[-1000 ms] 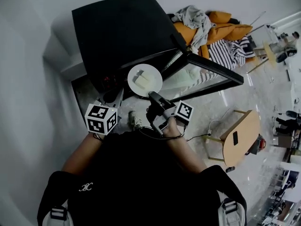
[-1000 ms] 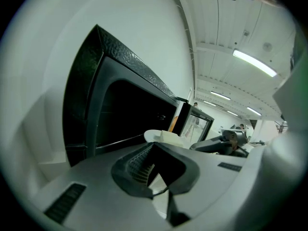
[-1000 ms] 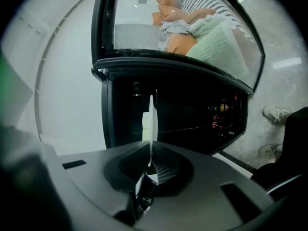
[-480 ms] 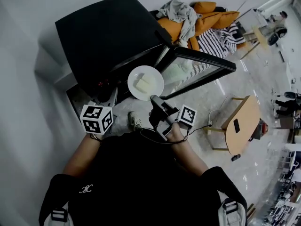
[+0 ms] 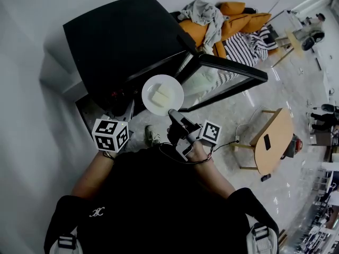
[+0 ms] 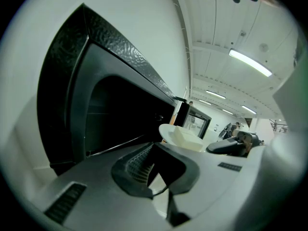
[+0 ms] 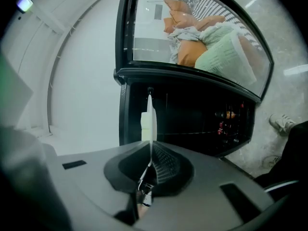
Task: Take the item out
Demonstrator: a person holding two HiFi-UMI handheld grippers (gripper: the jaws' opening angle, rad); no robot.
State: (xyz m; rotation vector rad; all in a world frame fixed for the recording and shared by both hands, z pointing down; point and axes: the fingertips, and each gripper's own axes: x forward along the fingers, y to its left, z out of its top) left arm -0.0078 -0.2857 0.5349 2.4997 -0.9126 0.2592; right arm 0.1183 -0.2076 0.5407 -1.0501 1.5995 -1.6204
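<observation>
Right claw (image 5: 172,112): clamped on the near rim of the plate (image 5: 152,105).
Plate: held in the air outside the oven (image 5: 122,36) mouth, pale blocks (image 5: 161,95) on it.
Left claw (image 6: 155,148): closed, holding nothing, near the oven front.
Door (image 5: 222,73): open, its edge just right of the plate.

Plate (image 5: 162,95) is out before the oven (image 5: 127,41) mouth, two pieces (image 5: 160,95) on it — the right hand-held gripper (image 5: 172,112) at its near rim. Door (image 5: 217,81) swung out to the right. Left hand-held gripper (image 5: 127,109) left of the plate, nearer in. Cushions (image 5: 238,15) behind the oven — table (image 5: 273,147) far right on the floor (image 5: 233,120).
</observation>
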